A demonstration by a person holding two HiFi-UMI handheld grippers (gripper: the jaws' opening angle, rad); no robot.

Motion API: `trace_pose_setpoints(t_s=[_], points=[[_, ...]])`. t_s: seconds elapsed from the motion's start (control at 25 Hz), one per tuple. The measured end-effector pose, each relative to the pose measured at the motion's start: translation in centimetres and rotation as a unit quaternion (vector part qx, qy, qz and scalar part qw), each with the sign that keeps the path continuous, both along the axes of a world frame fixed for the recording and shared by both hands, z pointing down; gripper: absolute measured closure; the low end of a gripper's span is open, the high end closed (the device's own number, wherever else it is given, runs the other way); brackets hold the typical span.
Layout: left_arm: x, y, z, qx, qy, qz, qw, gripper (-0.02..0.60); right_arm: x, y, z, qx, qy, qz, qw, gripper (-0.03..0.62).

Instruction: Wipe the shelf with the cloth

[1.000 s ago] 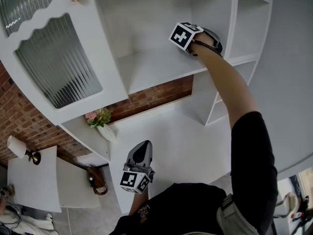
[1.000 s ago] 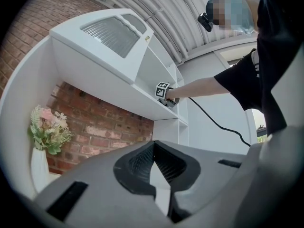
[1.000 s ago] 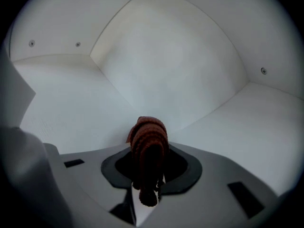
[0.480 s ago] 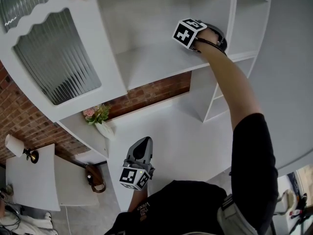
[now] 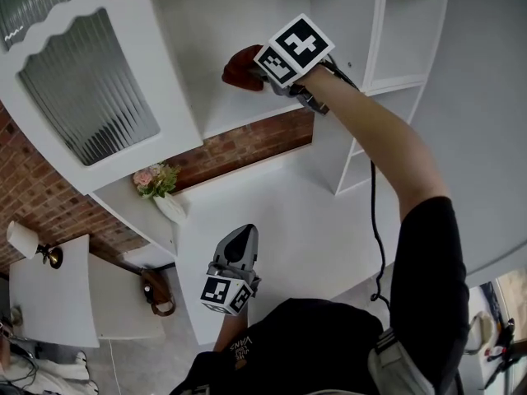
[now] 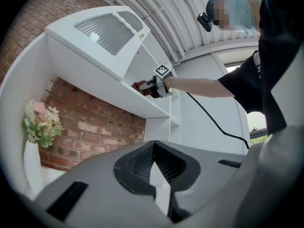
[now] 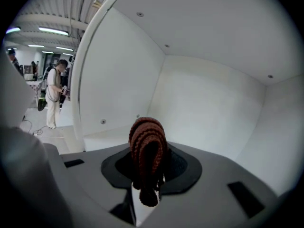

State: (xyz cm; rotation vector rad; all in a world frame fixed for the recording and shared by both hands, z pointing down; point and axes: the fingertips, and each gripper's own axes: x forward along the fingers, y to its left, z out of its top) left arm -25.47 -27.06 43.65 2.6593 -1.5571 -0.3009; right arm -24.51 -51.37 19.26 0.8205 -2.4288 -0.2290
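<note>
The right gripper (image 5: 262, 75), clamping the rust-brown knitted cloth (image 5: 240, 67), should press it flat along the white shelf board (image 5: 247, 110), while the left gripper (image 5: 239, 247) idles closed and empty.

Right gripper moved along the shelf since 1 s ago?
Yes. The right gripper, with the cloth, slid left along the shelf, away from the upright divider, toward the glass door.

Right tool (image 5: 258, 72) high, left tool (image 5: 239, 243) low.
</note>
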Motion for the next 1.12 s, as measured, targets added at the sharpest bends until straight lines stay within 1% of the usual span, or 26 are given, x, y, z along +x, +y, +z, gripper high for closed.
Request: trace_pose_setpoints(t_s=[0.12,0.24,0.4,0.6,0.72,0.84,1.0,1.12], points=[[0.2,0.6,0.2,-0.002,0.002,-0.003,1.0000,0.575,-3.3,2.3,0.6,-0.002,-0.003,-0.041,0.999,0.494],[-0.2,1.3,0.3,-0.005,0.003,-0.012,0.9999,0.575,-6.0,3.4,1.0,-0.002,-0.003,-0.060,0.998,0.494],[-1.2,2.2,0.5,-0.008,0.007,-0.028,0.9995,0.575,-8.0,3.4,2.1,-0.004,0.013,-0.062,0.998,0.494],[-1.9,2.6,0.8,-0.013,0.012,-0.039,0.9991,0.575,-8.1,2.9,3.6,0.000,0.043,-0.056,0.998,0.494],[-1.3,2.4,0.8,-0.012,0.012,-0.032,0.9993,0.575,-6.8,2.1,3.7,0.014,0.060,-0.040,0.997,0.494],[-0.4,2.2,0.8,-0.012,0.011,-0.021,0.9996,0.575,-4.5,1.0,3.6,0.021,0.066,-0.021,0.997,0.494],[1.0,1.8,0.8,-0.012,0.008,-0.003,0.9999,0.574,0.8,-1.3,3.6,0.030,0.097,0.036,0.994,0.494],[1.8,1.5,0.8,-0.012,0.009,0.008,0.9998,0.575,5.2,-3.1,3.4,0.044,0.124,0.087,0.988,0.494]])
